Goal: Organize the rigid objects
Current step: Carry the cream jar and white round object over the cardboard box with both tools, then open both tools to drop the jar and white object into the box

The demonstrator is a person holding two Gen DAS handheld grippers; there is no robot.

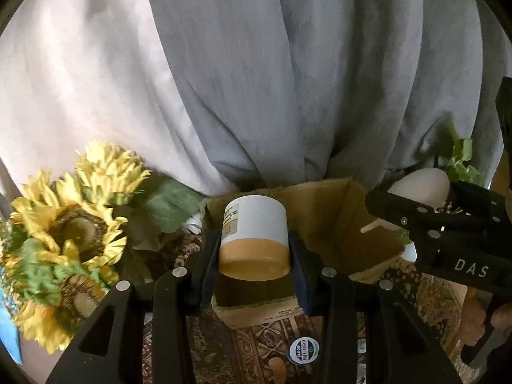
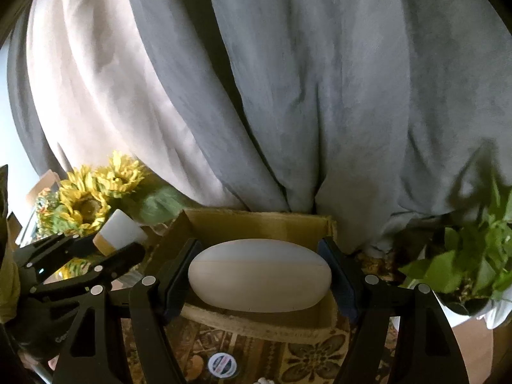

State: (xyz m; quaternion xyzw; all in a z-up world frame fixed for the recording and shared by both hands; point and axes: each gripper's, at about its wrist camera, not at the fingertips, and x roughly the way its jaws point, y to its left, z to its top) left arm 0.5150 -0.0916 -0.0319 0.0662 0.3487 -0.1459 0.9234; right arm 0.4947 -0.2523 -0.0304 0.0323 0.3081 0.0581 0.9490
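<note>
My left gripper (image 1: 254, 252) is shut on a white jar with a tan lid (image 1: 254, 236), held on its side above an open cardboard box (image 1: 361, 224). My right gripper (image 2: 259, 275) is shut on a white and beige egg-shaped object (image 2: 260, 275), held over the same box (image 2: 256, 227). In the left wrist view the right gripper (image 1: 448, 224) and the egg-shaped object (image 1: 422, 185) show at the right. In the right wrist view the left gripper (image 2: 96, 256) with the jar (image 2: 116, 232) shows at the left.
Artificial sunflowers (image 1: 64, 230) stand left of the box. A leafy green plant (image 2: 464, 256) stands to the right. Grey and beige curtains (image 1: 256, 80) hang behind. A patterned rug (image 2: 288, 352) lies under the box, with a small round sticker (image 2: 224, 364) on it.
</note>
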